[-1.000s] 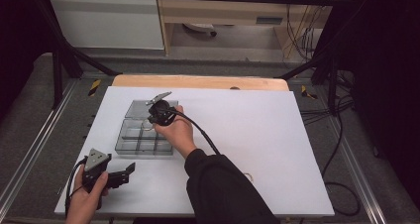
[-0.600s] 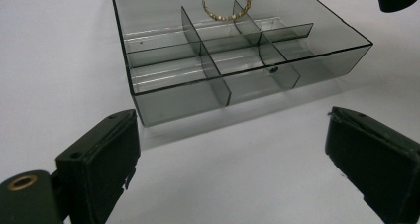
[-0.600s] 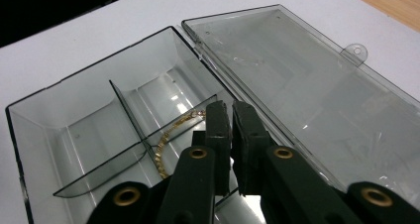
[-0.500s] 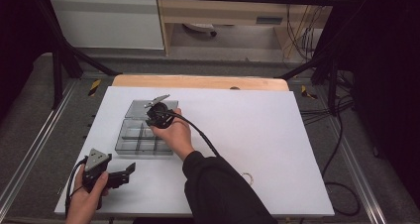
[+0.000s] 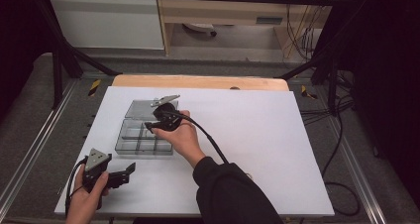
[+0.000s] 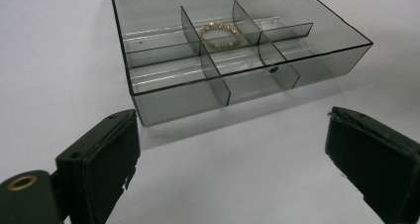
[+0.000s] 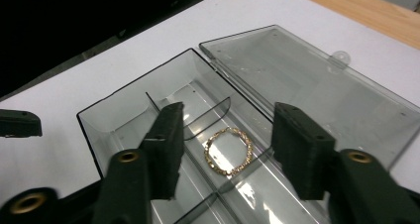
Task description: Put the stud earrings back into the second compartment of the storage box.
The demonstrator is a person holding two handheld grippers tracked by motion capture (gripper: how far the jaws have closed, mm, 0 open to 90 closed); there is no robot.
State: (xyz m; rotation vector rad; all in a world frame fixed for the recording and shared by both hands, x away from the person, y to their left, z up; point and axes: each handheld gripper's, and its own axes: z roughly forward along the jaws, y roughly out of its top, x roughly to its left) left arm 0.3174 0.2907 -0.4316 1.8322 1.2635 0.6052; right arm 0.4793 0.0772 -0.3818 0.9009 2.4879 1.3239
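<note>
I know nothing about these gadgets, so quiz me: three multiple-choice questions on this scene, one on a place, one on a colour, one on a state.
1. Where does the bracelet lie?
A. On the white table
B. In a compartment of the clear box
C. On the open lid

2. What colour is the bracelet?
A. Gold
B. Red
C. Blue

3. How do the fingers of the right gripper stand?
A. Clamped on the bracelet
B. Clamped on the lid
C. Apart, above the bracelet

Answers:
1 B, it rests between the box's dividers.
2 A, its links gleam gold.
3 C, the fingers have just been opening, and the bracelet lies free on the floor of the box below them.
</note>
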